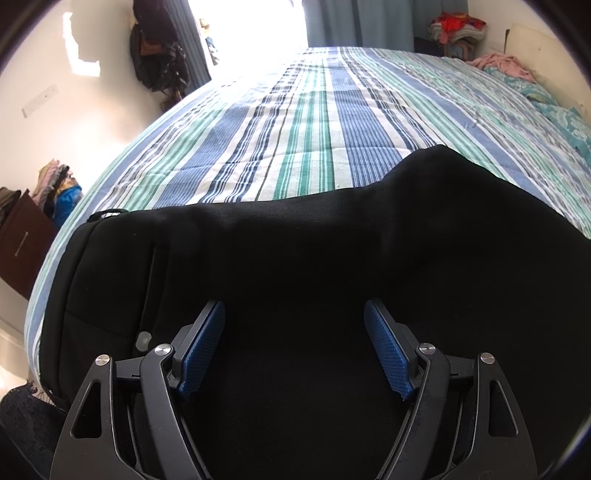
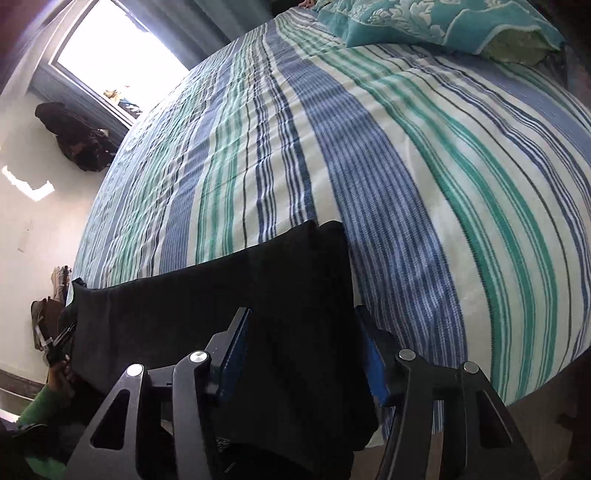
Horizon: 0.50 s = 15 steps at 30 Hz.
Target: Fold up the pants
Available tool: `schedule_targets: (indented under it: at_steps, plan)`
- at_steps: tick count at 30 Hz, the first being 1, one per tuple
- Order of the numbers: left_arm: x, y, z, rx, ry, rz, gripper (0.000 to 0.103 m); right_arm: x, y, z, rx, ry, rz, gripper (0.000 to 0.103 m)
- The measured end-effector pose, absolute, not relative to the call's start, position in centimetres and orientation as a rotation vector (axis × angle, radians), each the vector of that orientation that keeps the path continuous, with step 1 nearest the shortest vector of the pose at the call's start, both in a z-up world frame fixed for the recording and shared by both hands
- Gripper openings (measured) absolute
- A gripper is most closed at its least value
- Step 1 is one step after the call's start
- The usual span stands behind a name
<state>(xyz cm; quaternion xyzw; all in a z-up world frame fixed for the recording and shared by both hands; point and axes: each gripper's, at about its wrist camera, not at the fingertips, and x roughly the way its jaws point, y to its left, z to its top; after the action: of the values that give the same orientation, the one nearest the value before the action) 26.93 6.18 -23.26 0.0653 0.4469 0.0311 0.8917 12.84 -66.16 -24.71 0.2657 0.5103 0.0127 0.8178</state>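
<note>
- My left gripper (image 1: 294, 314) hangs released, its blue ribbed pads spread wide, with the black soft-fabric pants (image 1: 258, 266) directly under and ahead of it; whether the pads touch the cloth I cannot tell.
- My right gripper (image 2: 303, 332) is likewise released, jaws parted astride the pants' right end (image 2: 295, 295), the right pad at that end's outer edge.
- The pants lie along the near edge of the bed, long axis running left to right across both claws, so each claw sits nearest its own end.
- I judge that the next fold carries one end along that axis, or lifts the near edge away from me.
- Beyond lies the blue, green and white striped bedspread (image 1: 314, 129), then a teal patterned pillow (image 2: 424, 22).
</note>
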Motion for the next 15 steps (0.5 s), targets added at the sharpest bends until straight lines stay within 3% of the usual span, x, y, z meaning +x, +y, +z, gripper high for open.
schedule_targets:
  at_steps: [1,3,5,8,15]
  plan:
    - [26.9,6.2,-23.3,0.135,0.927,0.064,0.079,13.0,-66.1,-24.8,0.589,1.098,0.062,0.055]
    - [26.9,6.2,-23.2,0.132,0.925,0.064,0.079,13.4,-65.9,-25.2,0.64,1.118,0.135,0.038]
    - [26.9,6.3,-23.2,0.128,0.924,0.062,0.079,13.7,-65.3,-25.6,0.623,1.142,0.144,0.033]
    - [26.9,6.3,-23.2,0.128,0.923,0.063,0.079,13.5,-65.2,-25.7,0.654,1.121,0.092,0.018]
    - [26.7,6.4,-23.2,0.121,0.912,0.061,0.079,10.6,-63.4,-23.4,0.891,0.927,0.217,0.015]
